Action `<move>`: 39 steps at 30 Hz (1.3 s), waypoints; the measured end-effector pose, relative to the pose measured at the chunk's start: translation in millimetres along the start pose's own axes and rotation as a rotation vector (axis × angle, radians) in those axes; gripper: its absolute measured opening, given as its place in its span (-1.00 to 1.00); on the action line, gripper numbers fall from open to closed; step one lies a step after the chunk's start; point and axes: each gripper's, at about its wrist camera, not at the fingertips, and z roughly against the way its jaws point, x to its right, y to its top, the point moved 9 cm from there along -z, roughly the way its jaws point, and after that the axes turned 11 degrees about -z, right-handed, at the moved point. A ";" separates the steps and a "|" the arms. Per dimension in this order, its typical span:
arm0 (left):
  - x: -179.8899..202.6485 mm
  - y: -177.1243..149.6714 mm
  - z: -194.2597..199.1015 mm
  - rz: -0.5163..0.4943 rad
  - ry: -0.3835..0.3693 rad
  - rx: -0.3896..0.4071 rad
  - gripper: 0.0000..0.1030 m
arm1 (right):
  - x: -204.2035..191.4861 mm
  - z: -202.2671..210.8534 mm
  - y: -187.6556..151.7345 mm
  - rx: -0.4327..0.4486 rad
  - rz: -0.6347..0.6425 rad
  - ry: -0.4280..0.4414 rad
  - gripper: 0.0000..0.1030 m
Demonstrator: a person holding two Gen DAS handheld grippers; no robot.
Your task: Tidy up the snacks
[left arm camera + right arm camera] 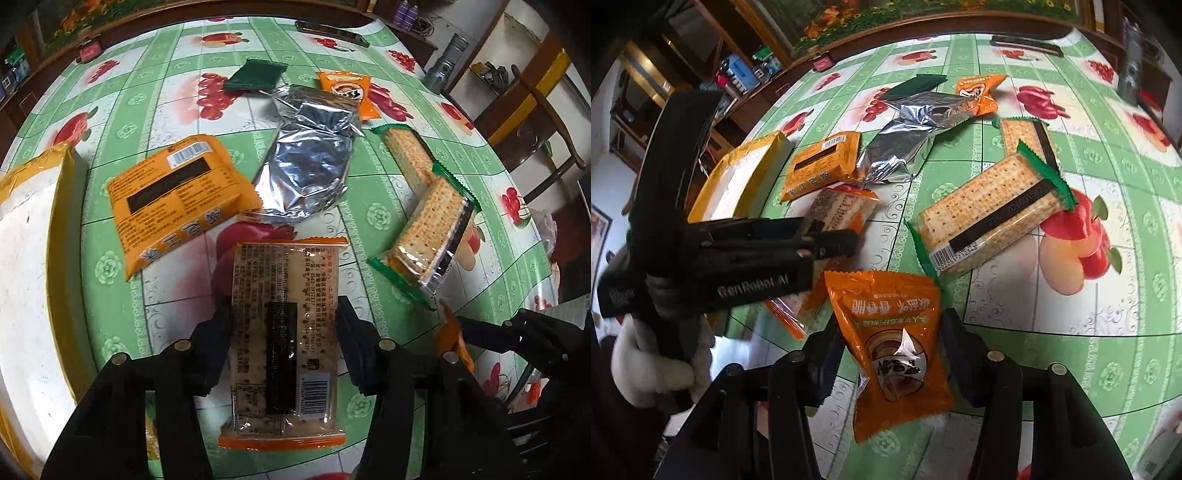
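My left gripper is shut on an orange-edged clear cracker packet, its fingers pressing both long sides. That packet also shows in the right wrist view between the left gripper's fingers. My right gripper is shut on an orange snack pouch, held above the table; it shows in the left wrist view at the right. On the table lie an orange packet, a silver foil bag, two green-edged cracker packets, a dark green packet and a small orange packet.
A yellow-rimmed white box stands at the left of the table. The green fruit-print tablecloth covers the round table. A dark flat case lies at the far edge. A wooden chair stands at the right.
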 end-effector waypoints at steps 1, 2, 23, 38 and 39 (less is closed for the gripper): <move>-2.0 -1.6 1.7 0.015 -0.012 0.001 0.01 | -0.6 -1.1 -0.2 -0.003 0.008 -0.009 0.06; -3.0 -3.2 3.3 0.029 -0.021 0.003 0.01 | -0.3 -3.3 -0.7 -0.007 0.013 -0.019 0.06; -111.8 -44.0 165.9 0.329 -0.080 0.341 -0.09 | -112.1 12.8 14.1 -0.017 0.097 0.214 -0.20; -59.5 -29.0 76.7 0.305 -0.301 0.095 0.27 | -82.4 -5.3 35.6 0.013 -0.045 0.087 -0.19; -55.0 -26.1 67.9 0.294 -0.295 0.074 0.27 | -75.8 -3.5 34.5 0.014 -0.057 0.081 -0.19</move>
